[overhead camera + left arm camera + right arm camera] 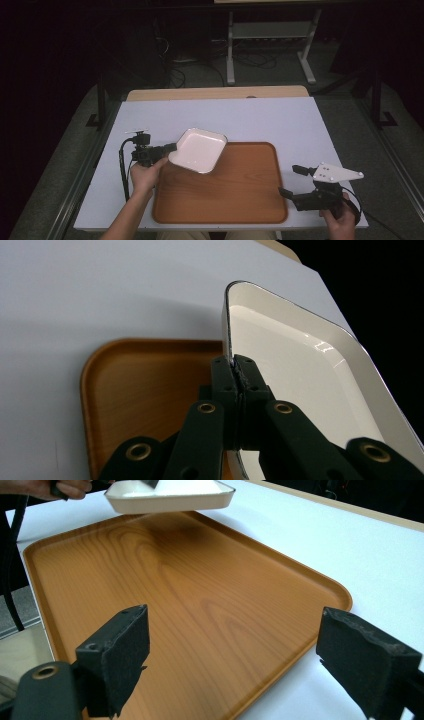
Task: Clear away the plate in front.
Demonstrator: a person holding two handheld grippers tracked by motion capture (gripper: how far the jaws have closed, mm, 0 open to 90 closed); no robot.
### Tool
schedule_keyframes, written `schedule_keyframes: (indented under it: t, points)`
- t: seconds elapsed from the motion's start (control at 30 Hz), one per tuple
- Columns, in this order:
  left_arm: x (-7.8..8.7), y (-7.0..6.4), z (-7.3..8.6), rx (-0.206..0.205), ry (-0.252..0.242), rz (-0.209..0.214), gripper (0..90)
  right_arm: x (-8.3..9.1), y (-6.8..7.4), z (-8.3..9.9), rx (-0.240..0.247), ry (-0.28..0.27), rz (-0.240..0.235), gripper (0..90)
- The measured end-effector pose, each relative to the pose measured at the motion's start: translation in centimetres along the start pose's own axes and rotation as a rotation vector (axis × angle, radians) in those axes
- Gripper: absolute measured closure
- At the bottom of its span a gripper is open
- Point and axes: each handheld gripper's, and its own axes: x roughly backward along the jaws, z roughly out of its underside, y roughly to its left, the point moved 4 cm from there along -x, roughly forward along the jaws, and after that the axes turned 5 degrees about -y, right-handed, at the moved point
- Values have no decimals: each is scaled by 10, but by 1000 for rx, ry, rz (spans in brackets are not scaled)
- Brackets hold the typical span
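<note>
White tabletop (280, 120) carries my wooden tray (235, 195); left gripper (239, 371) pinches the white dish (300, 375) rim, seen close. Right gripper (250, 655) gapes wide; I read no writing.

Setting. A table (300, 120) with a pale lavender-white top and a light wooden far edge stands on a grey floor (345, 125). Beyond the table, a white metal frame (270, 35) rests on the floor among dark cables (250, 62). The surrounding room lies in darkness.
</note>
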Motion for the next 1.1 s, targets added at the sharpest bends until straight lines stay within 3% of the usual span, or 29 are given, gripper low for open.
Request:
schedule_keyframes:
  t: [0.6,0.73,0.93,1.1]
  points:
    - [-8,-10,32,-27,73,-3,888,-1,-1,0,-1,-1,2,130]
    - [-12,-12,38,-79,115,-18,888,-2,-1,0,4,1,4,130]
    - [-13,-13,44,-106,124,-44,888,-1,-1,0,7,1,5,130]
    - [-11,-17,52,-161,143,-99,888,-1,-1,0,10,1,5,130]
